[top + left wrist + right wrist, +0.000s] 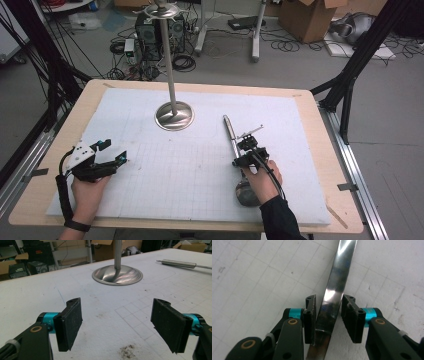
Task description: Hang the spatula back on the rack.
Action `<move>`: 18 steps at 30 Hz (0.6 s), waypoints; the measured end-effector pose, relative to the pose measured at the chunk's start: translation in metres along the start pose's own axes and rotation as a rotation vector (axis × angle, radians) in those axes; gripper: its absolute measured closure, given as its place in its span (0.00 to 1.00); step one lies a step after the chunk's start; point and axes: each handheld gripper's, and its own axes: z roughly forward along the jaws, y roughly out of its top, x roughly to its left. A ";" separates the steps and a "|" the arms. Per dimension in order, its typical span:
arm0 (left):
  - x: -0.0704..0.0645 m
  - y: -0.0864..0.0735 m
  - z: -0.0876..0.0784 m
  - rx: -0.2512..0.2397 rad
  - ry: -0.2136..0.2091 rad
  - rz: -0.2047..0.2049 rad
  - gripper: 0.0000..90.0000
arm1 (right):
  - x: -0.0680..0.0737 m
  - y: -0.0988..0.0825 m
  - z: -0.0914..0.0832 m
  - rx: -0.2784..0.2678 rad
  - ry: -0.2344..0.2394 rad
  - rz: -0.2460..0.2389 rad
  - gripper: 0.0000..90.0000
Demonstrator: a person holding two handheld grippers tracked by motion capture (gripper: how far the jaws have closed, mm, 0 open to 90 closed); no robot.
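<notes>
ladle (239,159): lying flat on the white gridded mat (150,135), right half of the tabletop (320,165). Bowl end sits near the person's edge, partly under the right hand (263,176); the thicker round grip points away toward the stand. Flat like that, the thin strip of the handle is the only easy part to pinch.

right gripper (328,312): down over that flat strip, one jaw on each side of it. In the right gripper view the left pad looks like it's touching the metal, while there's a sliver of gap at the right pad, so I'd call it closing on the handle rather than clamped. Not lifted, as far as I can judge.

grab point: fairly close to the bowl, which is probably the heavy end, so my guess is it'll tip less when it comes up.

left gripper (107,159): parked low at the left side of the mat, well apart from the ladle, jaws spread wide with nothing between them. Looks like it's just waiting.

stand (173,112): upright pole on a shiny round base, middle of the mat toward the far side, with hook arms at the top. Likely where the ladle gets hung.

watch out: polished strip plus an angled pinch could mean it twists in the jaws.
</notes>
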 end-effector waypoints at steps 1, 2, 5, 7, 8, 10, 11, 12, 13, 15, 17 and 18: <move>0.000 0.000 0.000 0.000 0.000 0.000 0.28 | 0.000 0.000 0.000 0.000 0.000 0.000 0.72; 0.000 0.000 0.000 0.000 -0.001 -0.001 0.28 | -0.001 0.000 0.000 -0.006 0.009 0.008 0.72; 0.000 0.000 0.000 0.001 -0.001 0.000 0.28 | 0.000 -0.001 0.000 -0.007 -0.001 0.008 0.72; 0.000 0.000 0.000 0.002 -0.001 0.000 0.28 | 0.002 -0.001 0.001 -0.005 -0.019 -0.003 0.74; 0.000 0.000 0.000 0.002 0.000 -0.001 0.28 | 0.003 -0.001 0.001 -0.005 -0.024 -0.002 0.74; 0.000 0.000 0.000 0.002 0.000 0.001 0.28 | 0.003 -0.001 0.001 -0.011 -0.022 -0.003 0.75; 0.000 0.000 0.000 0.003 0.001 0.001 0.28 | 0.003 -0.001 0.001 -0.010 -0.024 -0.006 0.75; 0.000 0.000 0.000 0.003 0.000 -0.001 0.28 | 0.004 -0.001 0.001 -0.009 -0.028 -0.008 0.75; 0.000 0.000 0.000 0.004 0.001 0.000 0.28 | 0.004 -0.001 0.001 -0.007 -0.032 -0.012 0.75; 0.000 0.000 0.000 0.003 0.001 0.000 0.28 | 0.004 -0.001 0.001 -0.009 -0.032 -0.016 0.75; 0.000 0.000 0.000 0.003 0.000 0.000 0.28 | 0.003 -0.002 0.000 -0.012 -0.024 -0.018 0.76; 0.000 0.000 0.000 0.004 0.001 0.001 0.28 | 0.003 -0.002 0.000 -0.023 -0.015 -0.036 0.80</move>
